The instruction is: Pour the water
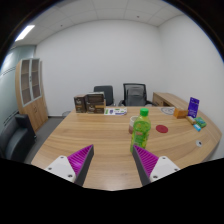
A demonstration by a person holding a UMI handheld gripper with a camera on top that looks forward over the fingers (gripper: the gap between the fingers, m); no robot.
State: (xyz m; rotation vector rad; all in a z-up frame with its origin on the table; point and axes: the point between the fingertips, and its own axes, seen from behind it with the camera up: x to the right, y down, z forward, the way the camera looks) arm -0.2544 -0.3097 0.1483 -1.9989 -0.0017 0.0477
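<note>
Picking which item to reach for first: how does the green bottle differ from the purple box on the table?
The green bottle stands near the table's middle, just ahead of the open gripper; the purple box stands far off beyond the right finger. The green bottle is translucent green with a rounded body; the purple box is opaque and flat-faced. Both stand upright on the wooden table.

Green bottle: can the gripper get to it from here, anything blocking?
Probably yes. The green bottle stands upright on the wooden table, just ahead of the open gripper and slightly toward its right finger. Bare tabletop lies between them; nothing visible blocks a straight approach.
</note>
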